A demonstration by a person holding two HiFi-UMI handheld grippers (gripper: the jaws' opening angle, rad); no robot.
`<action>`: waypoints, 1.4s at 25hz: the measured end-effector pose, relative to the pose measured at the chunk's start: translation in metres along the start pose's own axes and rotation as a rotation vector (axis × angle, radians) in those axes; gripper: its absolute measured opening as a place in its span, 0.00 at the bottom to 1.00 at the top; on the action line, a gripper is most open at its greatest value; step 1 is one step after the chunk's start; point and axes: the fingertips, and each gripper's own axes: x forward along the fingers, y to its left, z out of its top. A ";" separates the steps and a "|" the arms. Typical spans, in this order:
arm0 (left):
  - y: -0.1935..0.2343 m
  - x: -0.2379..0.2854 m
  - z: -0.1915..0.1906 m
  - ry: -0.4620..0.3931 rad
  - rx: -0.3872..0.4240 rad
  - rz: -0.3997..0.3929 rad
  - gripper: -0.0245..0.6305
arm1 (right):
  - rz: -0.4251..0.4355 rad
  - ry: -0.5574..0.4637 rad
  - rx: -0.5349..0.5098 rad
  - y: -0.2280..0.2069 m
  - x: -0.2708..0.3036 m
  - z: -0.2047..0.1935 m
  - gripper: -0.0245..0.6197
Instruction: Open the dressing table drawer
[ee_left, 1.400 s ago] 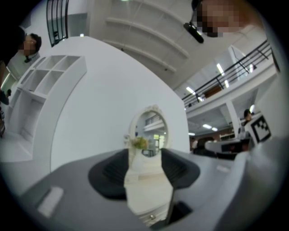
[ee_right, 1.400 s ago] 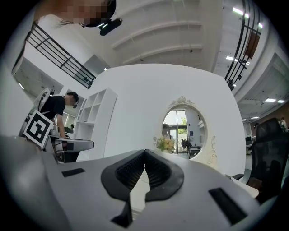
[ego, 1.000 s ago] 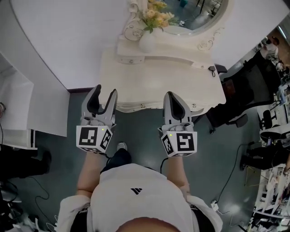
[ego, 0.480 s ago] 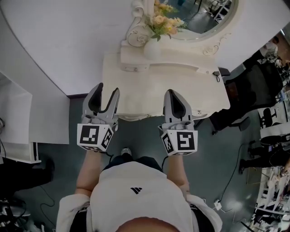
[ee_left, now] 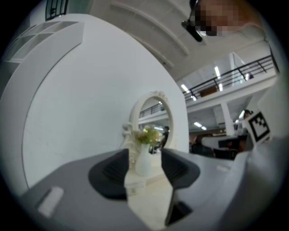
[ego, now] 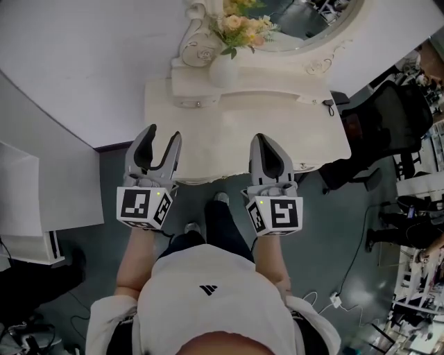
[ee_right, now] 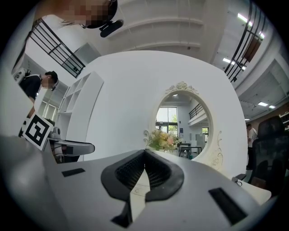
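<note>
The cream dressing table stands ahead of me, with an oval mirror and a white vase of flowers at its back. Its drawer front runs along the near edge, hard to make out from above. My left gripper hovers over the table's front left, open and empty. In the left gripper view the left gripper frames the vase. My right gripper hangs over the table's front right, shut on nothing. In its own view the right gripper points at the mirror.
A curved white wall stands behind the table. A white shelf unit is at the left and a black office chair at the right. Cables and a power strip lie on the grey floor. The person's feet are near the table front.
The person has stepped forward, so the table front lies nearer under the grippers. Both grippers keep their pose, left open and right shut.
</note>
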 end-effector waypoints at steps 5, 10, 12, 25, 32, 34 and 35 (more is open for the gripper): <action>0.002 0.029 -0.007 0.008 0.000 0.013 0.37 | 0.021 -0.003 0.000 -0.018 0.027 -0.006 0.03; 0.005 0.067 -0.005 0.005 0.006 0.040 0.37 | 0.056 -0.013 -0.001 -0.043 0.063 -0.004 0.03; 0.006 0.082 -0.009 0.011 0.005 0.052 0.37 | 0.072 -0.015 0.000 -0.053 0.078 -0.006 0.03; 0.017 0.146 -0.056 0.102 -0.013 0.175 0.37 | 0.201 0.023 0.009 -0.090 0.151 -0.030 0.03; 0.027 0.163 -0.098 0.177 -0.035 0.261 0.37 | 0.268 0.060 0.027 -0.096 0.177 -0.052 0.03; 0.028 0.166 -0.110 0.202 -0.043 0.276 0.37 | 0.283 0.070 0.033 -0.096 0.184 -0.058 0.03; 0.029 0.167 -0.117 0.216 -0.046 0.282 0.37 | 0.290 0.075 0.036 -0.096 0.186 -0.061 0.03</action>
